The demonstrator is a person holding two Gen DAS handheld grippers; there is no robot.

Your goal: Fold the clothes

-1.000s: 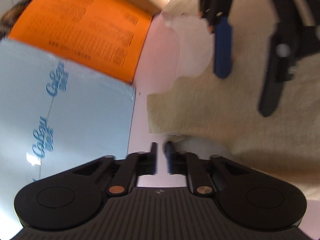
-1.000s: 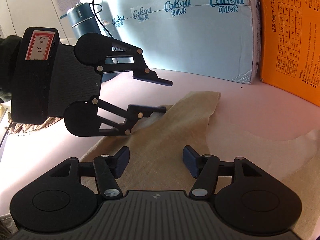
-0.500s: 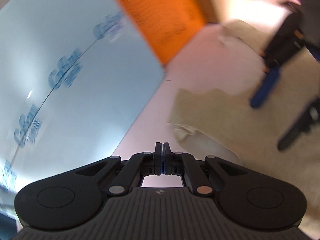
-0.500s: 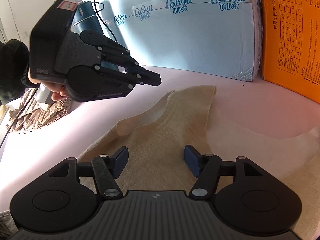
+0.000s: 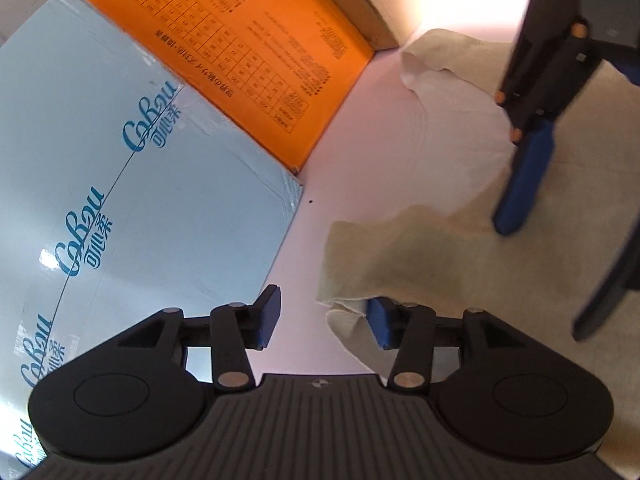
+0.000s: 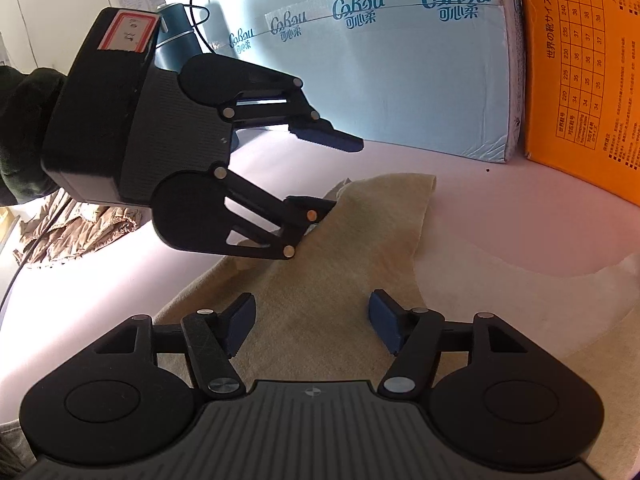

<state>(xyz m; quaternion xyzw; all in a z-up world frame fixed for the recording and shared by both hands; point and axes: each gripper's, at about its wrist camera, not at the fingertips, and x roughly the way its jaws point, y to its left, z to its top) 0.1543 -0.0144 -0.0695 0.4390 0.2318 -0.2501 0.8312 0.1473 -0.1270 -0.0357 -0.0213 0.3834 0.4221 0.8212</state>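
A beige garment [image 5: 440, 260] [image 6: 360, 240] lies spread on the pale pink table [image 6: 500, 208], one flap folded over with its corner toward the boxes. My left gripper [image 5: 324, 320] [image 6: 342, 174] is at that flap's left edge. Its jaws are opening; the edge of the cloth lies against the right pad [image 5: 378, 322] and nothing is pinched. In the right wrist view its lower finger touches the flap's edge and the upper one is in the air. My right gripper [image 6: 312, 324] [image 5: 544, 278] hovers open just over the middle of the garment, holding nothing.
A light blue carton [image 5: 140, 200] [image 6: 400, 80] and an orange box [image 5: 260, 60] [image 6: 580, 80] stand along the table's far side. A teal bottle [image 6: 176, 36] with a cable stands behind the left gripper. Crumpled brown paper [image 6: 80, 224] lies at the left, beside a dark sleeve.
The left gripper, shut half a second ago, has opened and rolled, coming down to the flap's edge. The right gripper has stayed still and open.
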